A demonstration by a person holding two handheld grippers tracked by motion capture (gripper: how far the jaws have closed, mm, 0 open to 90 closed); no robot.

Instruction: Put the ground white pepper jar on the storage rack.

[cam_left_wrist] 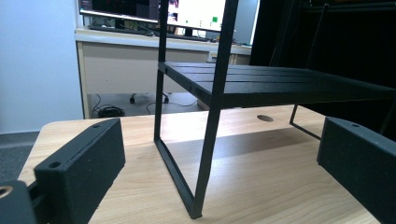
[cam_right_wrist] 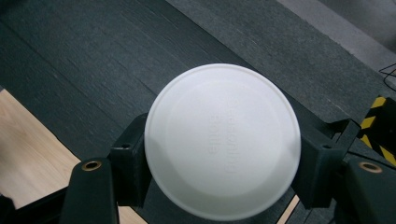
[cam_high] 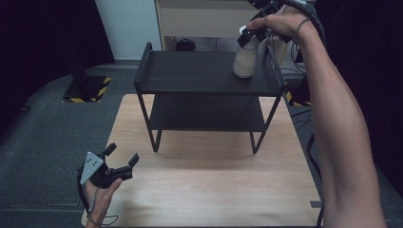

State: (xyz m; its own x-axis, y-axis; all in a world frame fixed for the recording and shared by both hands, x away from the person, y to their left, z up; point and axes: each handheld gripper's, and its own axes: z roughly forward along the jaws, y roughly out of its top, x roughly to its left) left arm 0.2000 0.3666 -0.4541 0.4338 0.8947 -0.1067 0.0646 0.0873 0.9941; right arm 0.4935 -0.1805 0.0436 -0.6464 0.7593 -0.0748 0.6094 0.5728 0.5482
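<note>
High view: a pale bottle point(cam_high: 245, 59) is gripped at its white cap by the right gripper point(cam_high: 250, 34) near the rack's point(cam_high: 190, 71) top-shelf right edge; left gripper point(cam_high: 122, 161) (jaws spread, empty) is held over bare table point(cam_high: 214, 190)

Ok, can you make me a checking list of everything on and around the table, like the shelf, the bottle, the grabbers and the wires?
Surface: wooden table, bare in front of the shelf.
Job's things: black two-tier shelf stands on the table; pale bottle with white lid upright on the top tier.
Clutter: nothing seen.
Grippers: right gripper jaws on both sides of the bottle under the lid; left gripper open, empty, low over the table's near left corner.
Cables: loose wires on the floor behind the shelf.
Surroundings: grey floor, hazard-striped base, monitors on a desk.
</note>
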